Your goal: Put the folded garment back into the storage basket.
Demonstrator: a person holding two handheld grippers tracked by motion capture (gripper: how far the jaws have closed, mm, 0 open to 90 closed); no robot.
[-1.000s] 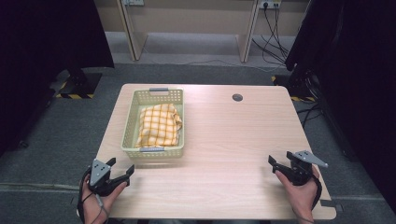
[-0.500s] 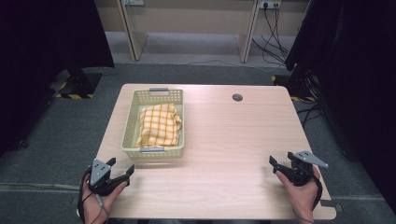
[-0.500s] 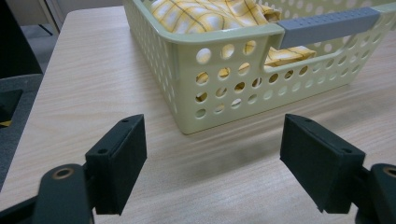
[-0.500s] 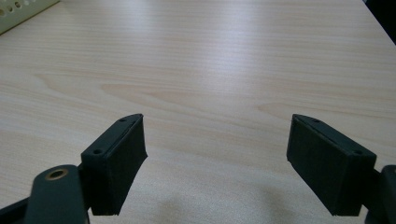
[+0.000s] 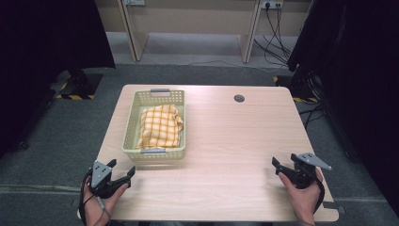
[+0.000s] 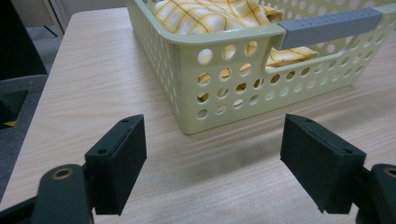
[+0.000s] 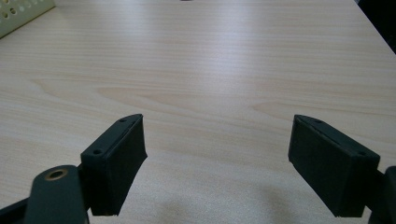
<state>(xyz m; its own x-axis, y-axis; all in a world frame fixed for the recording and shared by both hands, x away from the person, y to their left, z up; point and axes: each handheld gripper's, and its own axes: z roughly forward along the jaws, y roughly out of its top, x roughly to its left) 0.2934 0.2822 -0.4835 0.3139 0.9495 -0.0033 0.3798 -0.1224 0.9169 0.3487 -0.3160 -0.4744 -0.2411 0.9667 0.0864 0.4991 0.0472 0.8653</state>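
Left claw (image 5: 123, 175) released, low at the near left tabletop (image 5: 235, 141) edge, just short of the basket (image 5: 129, 127). Yellow checked cloth (image 5: 160, 126) bunched inside the basket. Right claw (image 5: 277, 165) released too, over bare wood at near right.

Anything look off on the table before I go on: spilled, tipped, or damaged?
Nothing stands out. The green basket sits upright on the table, with the yellow checked cloth bunched inside it, none over the rim. Both the left gripper and right gripper are open and empty.
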